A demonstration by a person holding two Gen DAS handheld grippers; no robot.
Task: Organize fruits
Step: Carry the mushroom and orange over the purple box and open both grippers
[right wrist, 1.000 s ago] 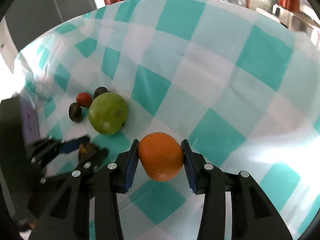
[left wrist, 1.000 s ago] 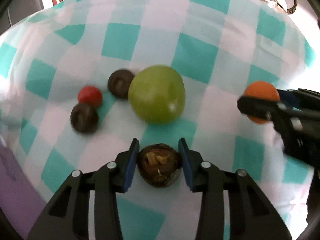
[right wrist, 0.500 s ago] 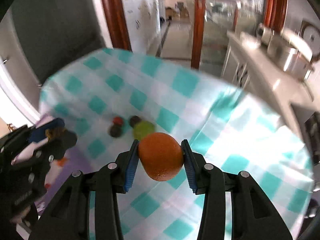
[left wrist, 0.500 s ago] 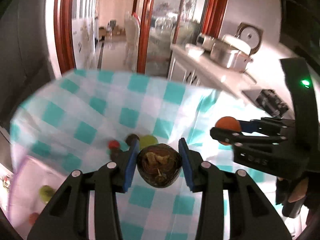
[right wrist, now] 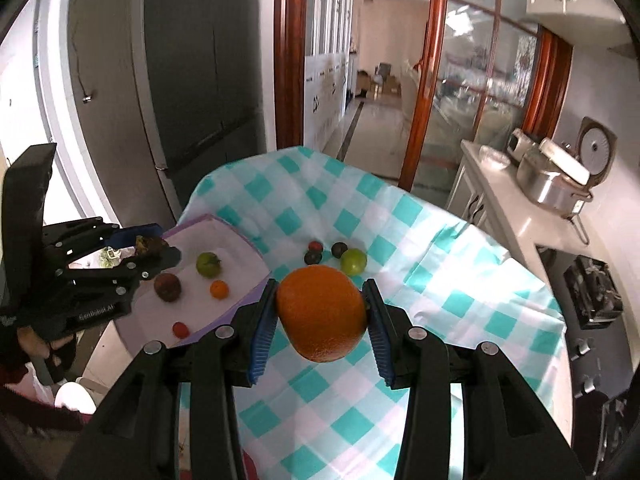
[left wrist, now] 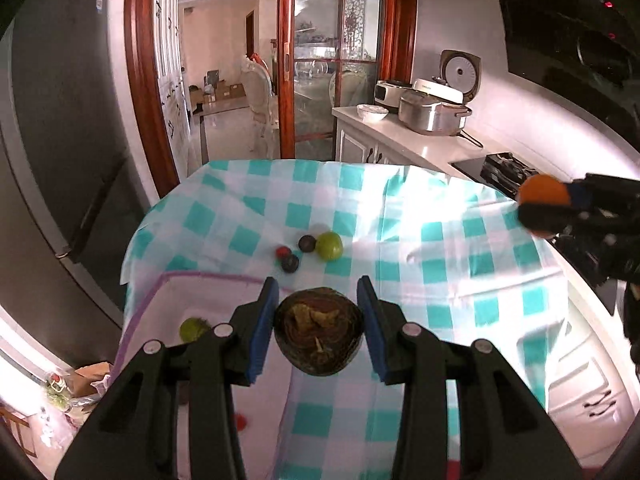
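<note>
Both my grippers are way higher than a sec ago: back then the checked tablecloth (left wrist: 440,240) filled each view, now I see the whole table plus fridge (right wrist: 192,80), glass doors and the counter w/ cooker (left wrist: 436,116) on the right. White tray (right wrist: 224,248) w/ purple rim sits at the table's left edge, also new in view; on it a green fruit (right wrist: 208,264), a dark fruit (right wrist: 167,287), a small orange one (right wrist: 219,289) and a tiny red one (right wrist: 180,329). Left on the cloth, far of the tray and same as before: green apple (left wrist: 329,245), two dark fruits and a red one, close together. Left gripper (left wrist: 318,334) clamped on a dark brown fruit (left wrist: 319,336), pads tight on both sides, grip unchanged, now above the tray's near right edge. Right gripper (right wrist: 322,314) clamped on the orange (right wrist: 322,312), same grip, high over the cloth's middle.
</note>
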